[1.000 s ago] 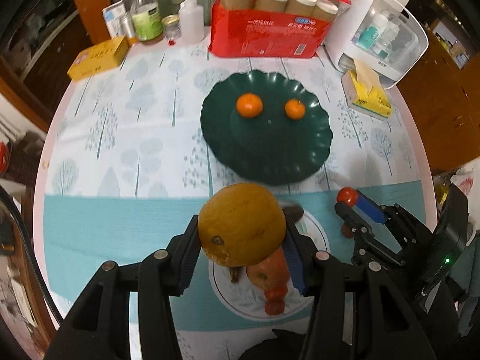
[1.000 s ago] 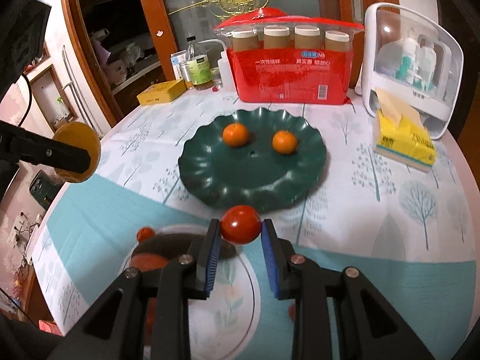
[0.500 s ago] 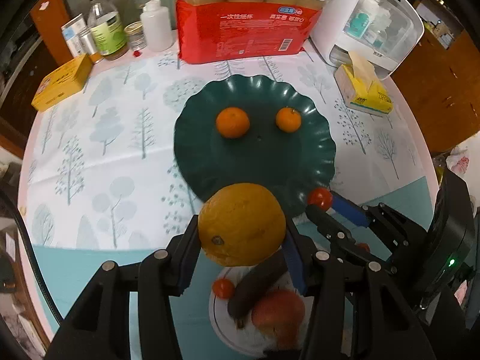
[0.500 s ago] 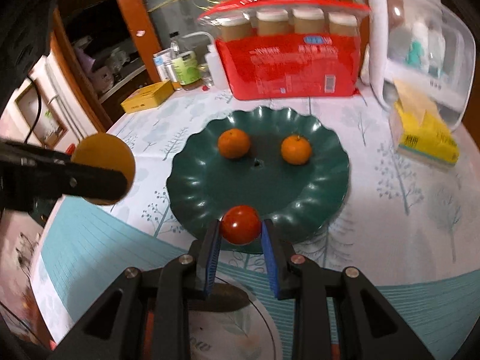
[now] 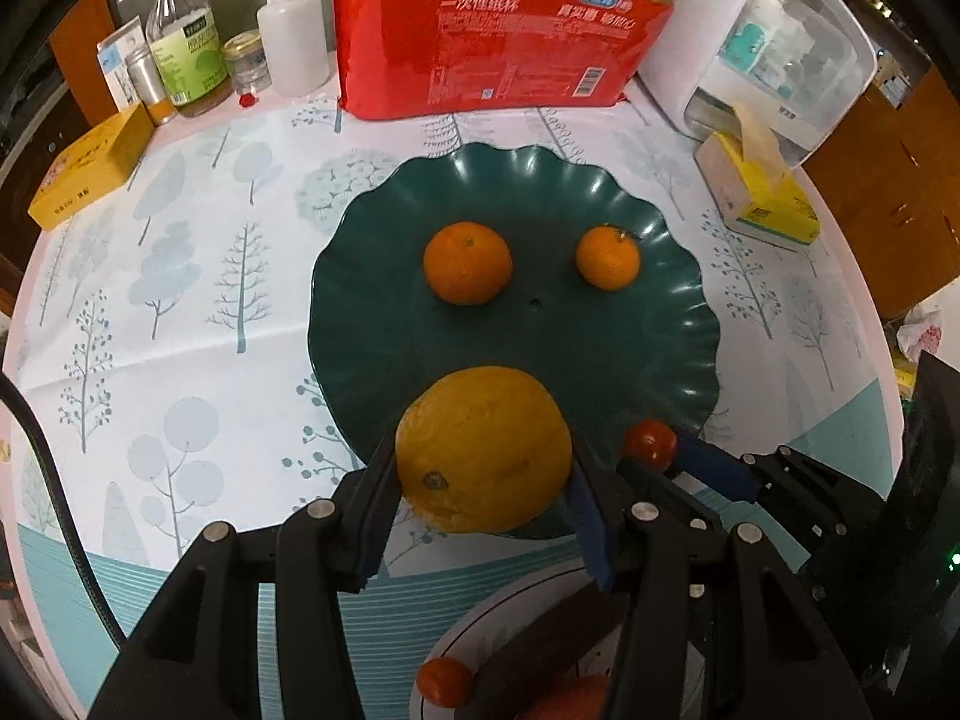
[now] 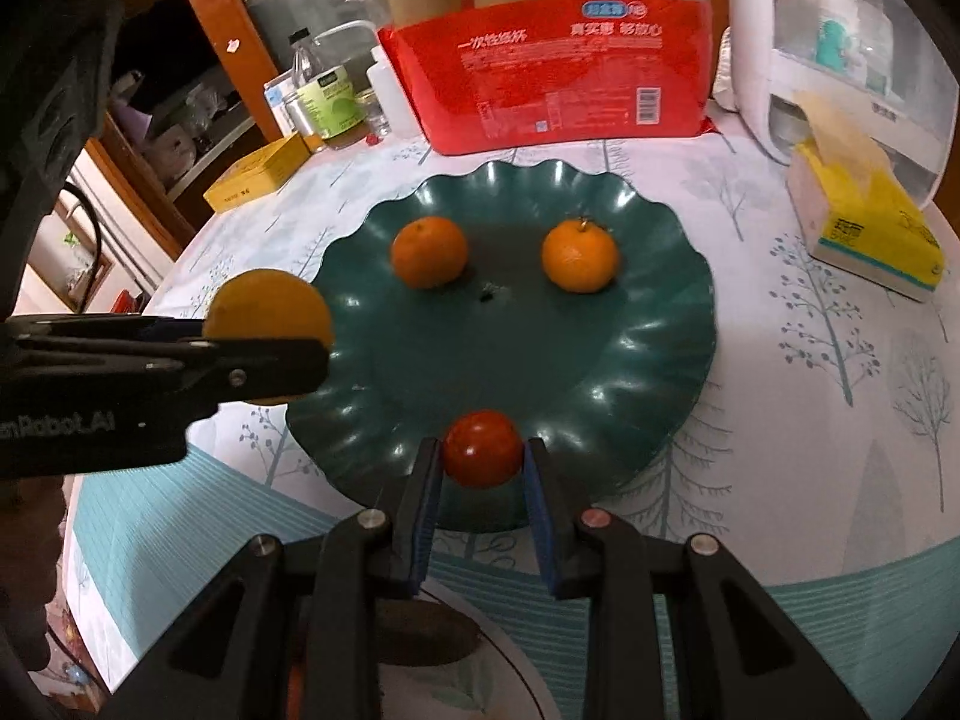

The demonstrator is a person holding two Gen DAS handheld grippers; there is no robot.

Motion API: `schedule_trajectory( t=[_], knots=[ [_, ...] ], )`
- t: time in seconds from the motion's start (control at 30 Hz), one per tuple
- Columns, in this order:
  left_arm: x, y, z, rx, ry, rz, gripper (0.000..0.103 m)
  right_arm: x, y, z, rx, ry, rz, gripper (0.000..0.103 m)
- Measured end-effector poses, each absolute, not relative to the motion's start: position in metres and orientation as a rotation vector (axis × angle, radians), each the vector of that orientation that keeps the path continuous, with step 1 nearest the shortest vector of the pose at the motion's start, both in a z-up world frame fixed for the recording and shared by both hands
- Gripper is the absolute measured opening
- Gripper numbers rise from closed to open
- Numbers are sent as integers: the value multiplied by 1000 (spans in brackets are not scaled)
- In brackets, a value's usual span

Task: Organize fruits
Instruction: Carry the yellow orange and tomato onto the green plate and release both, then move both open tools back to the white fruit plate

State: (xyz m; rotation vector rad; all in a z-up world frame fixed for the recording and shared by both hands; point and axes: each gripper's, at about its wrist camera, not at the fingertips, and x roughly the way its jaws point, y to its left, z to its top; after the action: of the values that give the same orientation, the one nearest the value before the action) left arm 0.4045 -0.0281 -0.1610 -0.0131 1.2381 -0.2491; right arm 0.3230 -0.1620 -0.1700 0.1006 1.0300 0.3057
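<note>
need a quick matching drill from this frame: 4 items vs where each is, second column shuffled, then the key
Items:
1. large yellow-orange fruit
2. small red fruit
3. two small oranges
4. yellow tissue box

Places:
A. lying on the green plate
B. on the tablecloth, right of the plate
C. clamped in the left gripper
D. clamped in the right gripper

Pairs: 1-C, 2-D, 3-A, 4-B

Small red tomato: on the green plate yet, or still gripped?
Gripped: the small red tomato sits clamped in the right gripper, at the scalloped dark green plate's near rim.
</note>
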Motion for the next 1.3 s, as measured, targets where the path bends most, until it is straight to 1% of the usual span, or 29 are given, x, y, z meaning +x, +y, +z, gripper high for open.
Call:
schedule_trajectory(
  t=[0.13,0.17,0.23,0.27,0.33,0.43,0.5,0.57,0.8,0.97,1.3],
  knots=[
    [407,-28,-167,-5,1256,-229,52,324,-162,-171,96,1019,297,28],
    [408,-27,-167,-3,1257,-225,59,325,-163,-172,102,1028,296,28],
    [407,-26,-162,1,1233,-217,71,326,-163,-174,106,1054,286,35],
    [405,-24,-157,8,1218,-214,74,326,-163,-174,108,1055,281,37],
    [402,-22,-150,10,1209,-212,77,323,-165,-169,120,1042,267,44],
    [394,-14,-136,-5,1192,-196,78,318,-167,-160,137,1028,249,52],
    [386,-7,-125,-17,1177,-183,78,314,-168,-152,142,1016,245,54],
    [377,-1,-114,-27,1165,-174,80,307,-167,-142,136,1004,233,54],
    [336,22,-83,-46,1121,-162,80,275,-166,-115,169,973,208,54],
    [300,35,-68,-30,1089,-187,80,245,-161,-106,186,960,189,55],
    [238,49,-71,-3,1080,-259,80,180,-158,-110,255,957,135,55]
  ],
)
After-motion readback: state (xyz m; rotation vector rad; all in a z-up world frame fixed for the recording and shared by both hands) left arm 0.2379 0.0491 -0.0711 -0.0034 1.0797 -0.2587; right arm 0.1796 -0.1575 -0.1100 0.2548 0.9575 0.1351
